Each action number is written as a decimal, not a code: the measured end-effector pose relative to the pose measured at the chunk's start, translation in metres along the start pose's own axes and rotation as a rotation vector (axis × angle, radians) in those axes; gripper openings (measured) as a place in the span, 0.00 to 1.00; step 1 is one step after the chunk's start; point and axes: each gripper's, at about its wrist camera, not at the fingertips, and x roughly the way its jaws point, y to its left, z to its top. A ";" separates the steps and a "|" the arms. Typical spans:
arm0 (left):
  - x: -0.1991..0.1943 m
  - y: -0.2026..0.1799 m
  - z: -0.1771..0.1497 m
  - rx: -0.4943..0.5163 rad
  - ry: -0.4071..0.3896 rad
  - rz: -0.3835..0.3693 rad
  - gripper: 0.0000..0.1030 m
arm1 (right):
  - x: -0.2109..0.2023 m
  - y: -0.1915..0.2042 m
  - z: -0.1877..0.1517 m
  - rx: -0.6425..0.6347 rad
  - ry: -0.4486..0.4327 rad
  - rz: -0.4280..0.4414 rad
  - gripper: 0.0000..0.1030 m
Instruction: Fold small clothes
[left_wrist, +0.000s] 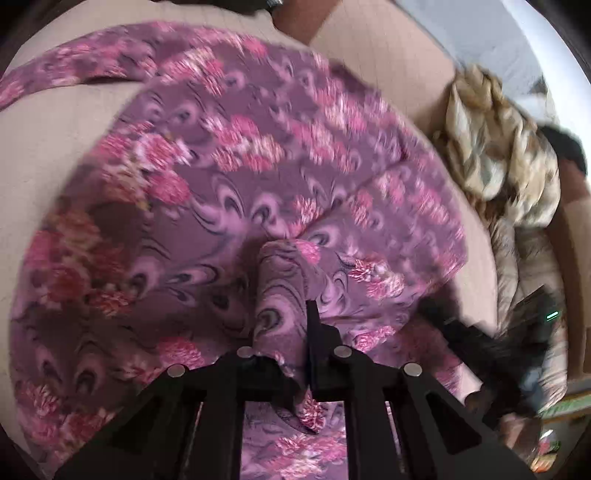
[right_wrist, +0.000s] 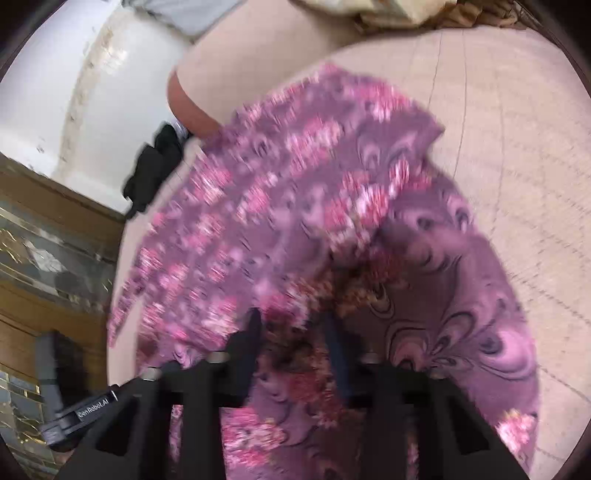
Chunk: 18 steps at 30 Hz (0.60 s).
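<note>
Holding a fold of the purple floral garment (left_wrist: 258, 177) in each gripper, I see it spread over the beige bed (left_wrist: 44, 155). The left gripper (left_wrist: 282, 325) has its jaws closed on a ridge of cloth at 6 o'clock; the right gripper (right_wrist: 291, 332) also pinches bunched cloth between its jaws. I judge the fabric light, soft and limp, so gripping at hems or corners should work best.
</note>
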 end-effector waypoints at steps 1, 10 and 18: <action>-0.013 -0.001 0.001 -0.005 -0.032 -0.033 0.10 | -0.004 0.001 -0.001 0.002 -0.016 0.020 0.04; -0.007 0.023 -0.011 0.020 -0.041 0.147 0.12 | 0.005 0.007 -0.007 -0.027 -0.012 0.028 0.05; -0.023 0.022 -0.008 0.027 -0.081 0.144 0.30 | -0.062 -0.027 0.045 0.109 -0.155 -0.110 0.49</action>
